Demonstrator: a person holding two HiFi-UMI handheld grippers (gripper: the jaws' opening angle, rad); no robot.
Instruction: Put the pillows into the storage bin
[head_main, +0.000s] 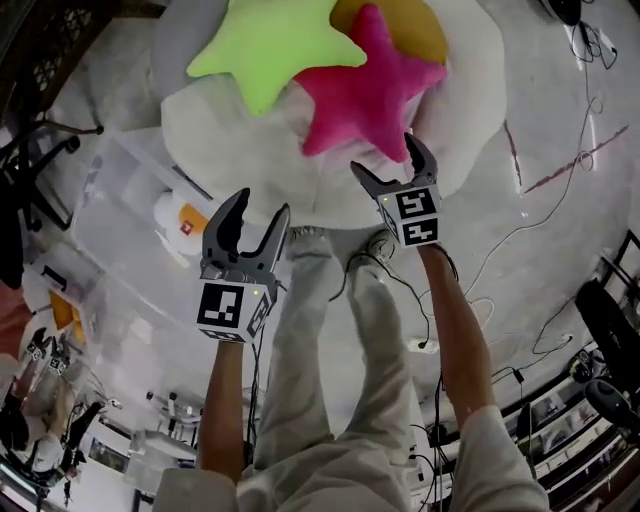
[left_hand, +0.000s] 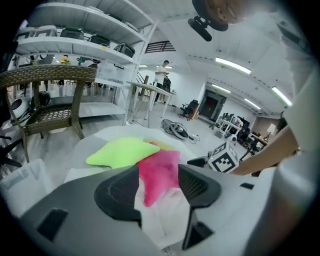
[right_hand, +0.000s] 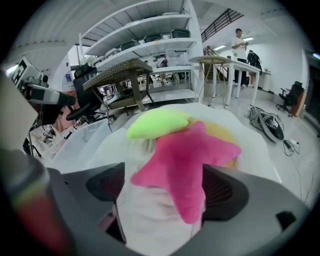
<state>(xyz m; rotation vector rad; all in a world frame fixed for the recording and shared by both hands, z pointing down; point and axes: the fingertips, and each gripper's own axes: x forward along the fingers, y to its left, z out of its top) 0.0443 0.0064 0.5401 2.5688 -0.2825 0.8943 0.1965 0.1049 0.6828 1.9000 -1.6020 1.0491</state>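
No pillow is picked up yet. The left gripper (head_main: 262, 205) and right gripper (head_main: 385, 155) both have open, empty fingers. The soft pink star pillow (head_main: 365, 85) lies by a green star pillow (head_main: 270, 45) on a puffy white cushion (head_main: 200, 120), just ahead of the right gripper. Next, I think: pinch a pink point and carry it to the clear plastic bin (head_main: 120, 210).

Overhead and gripper-level views toward pink pillow (head_main: 365, 85)

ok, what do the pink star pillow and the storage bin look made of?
Pink star pillow: plush fabric, matte and fuzzy, with soft rounded arms, likely stuffed.
Storage bin: seemingly clear rigid plastic, slightly glossy; what lies behind shows through its walls.
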